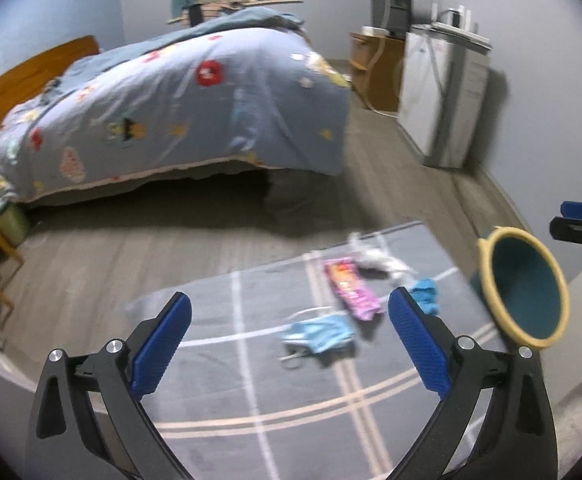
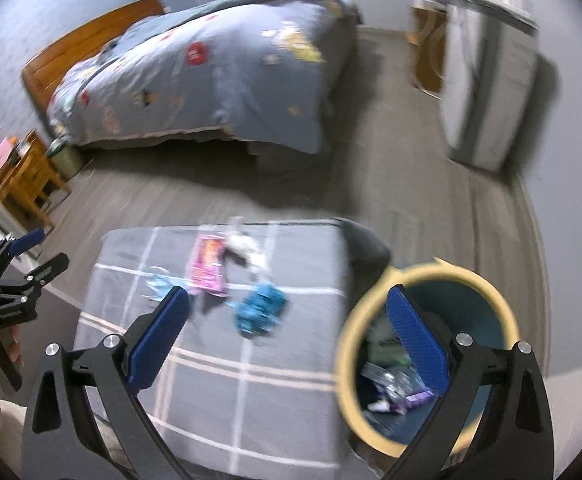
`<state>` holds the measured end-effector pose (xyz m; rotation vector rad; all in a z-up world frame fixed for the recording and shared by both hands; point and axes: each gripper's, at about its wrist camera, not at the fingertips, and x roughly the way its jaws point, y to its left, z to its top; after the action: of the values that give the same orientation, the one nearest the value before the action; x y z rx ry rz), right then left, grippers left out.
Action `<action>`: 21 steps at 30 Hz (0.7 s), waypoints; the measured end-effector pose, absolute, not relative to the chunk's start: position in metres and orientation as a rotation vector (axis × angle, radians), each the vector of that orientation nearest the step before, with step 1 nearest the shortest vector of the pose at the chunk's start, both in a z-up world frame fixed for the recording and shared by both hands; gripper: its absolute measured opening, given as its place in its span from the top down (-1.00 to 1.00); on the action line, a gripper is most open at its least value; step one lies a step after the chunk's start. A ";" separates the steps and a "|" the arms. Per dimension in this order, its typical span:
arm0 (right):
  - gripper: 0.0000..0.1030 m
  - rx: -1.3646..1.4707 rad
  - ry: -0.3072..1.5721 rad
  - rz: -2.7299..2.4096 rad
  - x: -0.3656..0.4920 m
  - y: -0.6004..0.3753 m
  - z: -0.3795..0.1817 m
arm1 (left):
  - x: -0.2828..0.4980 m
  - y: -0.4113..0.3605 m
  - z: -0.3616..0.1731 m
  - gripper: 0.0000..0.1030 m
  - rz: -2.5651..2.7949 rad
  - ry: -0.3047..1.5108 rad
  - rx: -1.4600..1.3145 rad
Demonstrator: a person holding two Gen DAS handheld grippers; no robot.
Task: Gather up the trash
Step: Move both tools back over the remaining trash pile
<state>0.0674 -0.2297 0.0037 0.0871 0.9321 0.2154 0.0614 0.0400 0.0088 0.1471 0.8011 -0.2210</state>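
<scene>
Trash lies on a grey rug with pale stripes (image 1: 251, 380) (image 2: 251, 392): a light blue face mask (image 1: 319, 334) (image 2: 159, 286), a pink wrapper (image 1: 351, 288) (image 2: 207, 266), crumpled white tissue (image 1: 379, 258) (image 2: 247, 246) and a crumpled blue piece (image 1: 425, 294) (image 2: 261, 310). A teal bin with a yellow rim (image 1: 525, 286) (image 2: 427, 354) stands at the rug's right edge and holds wrappers. My left gripper (image 1: 289, 338) is open and empty above the rug near the mask. My right gripper (image 2: 289, 336) is open and empty, its right finger over the bin.
A bed with a blue patterned quilt (image 1: 179, 104) (image 2: 219, 68) stands beyond the rug on the wood floor. A white cabinet (image 1: 443, 92) (image 2: 487, 88) and a wooden stand (image 1: 375, 68) are at the right wall. Wooden furniture (image 2: 27, 176) is at the left.
</scene>
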 end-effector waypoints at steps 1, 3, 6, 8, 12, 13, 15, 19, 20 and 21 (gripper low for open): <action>-0.89 0.072 0.930 0.254 0.074 -0.211 -0.001 | 0.061 0.046 0.006 -0.90 -0.207 0.799 0.139; -0.89 0.045 0.929 0.289 0.087 -0.188 -0.014 | 0.061 0.060 -0.001 -0.90 -0.186 0.803 0.105; -0.89 -0.008 0.980 0.239 0.106 -0.170 -0.038 | 0.066 0.071 -0.017 -0.90 -0.162 0.825 0.077; -0.89 0.019 1.007 0.215 0.117 -0.171 -0.060 | 0.071 0.075 -0.028 -0.90 -0.148 0.846 0.069; -0.89 0.045 1.113 0.134 0.127 -0.186 -0.108 | 0.086 0.074 -0.050 -0.90 -0.143 0.881 0.045; -0.89 0.042 1.134 0.132 0.127 -0.188 -0.116 | 0.088 0.072 -0.055 -0.90 -0.147 0.884 0.048; -0.89 0.036 1.171 0.120 0.128 -0.191 -0.130 | 0.094 0.065 -0.068 -0.90 -0.153 0.899 0.072; -0.89 0.052 1.224 0.126 0.129 -0.192 -0.150 | 0.105 0.050 -0.097 -0.90 -0.163 0.956 0.103; -0.89 0.042 1.229 0.132 0.130 -0.191 -0.152 | 0.108 0.047 -0.102 -0.90 -0.167 0.966 0.097; -0.89 0.029 1.232 0.137 0.132 -0.189 -0.155 | 0.111 0.044 -0.110 -0.90 -0.174 0.982 0.083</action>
<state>0.1316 -0.1885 -0.1549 0.0290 1.2316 0.1369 0.1112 0.0442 -0.1096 0.0831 0.9820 -0.1742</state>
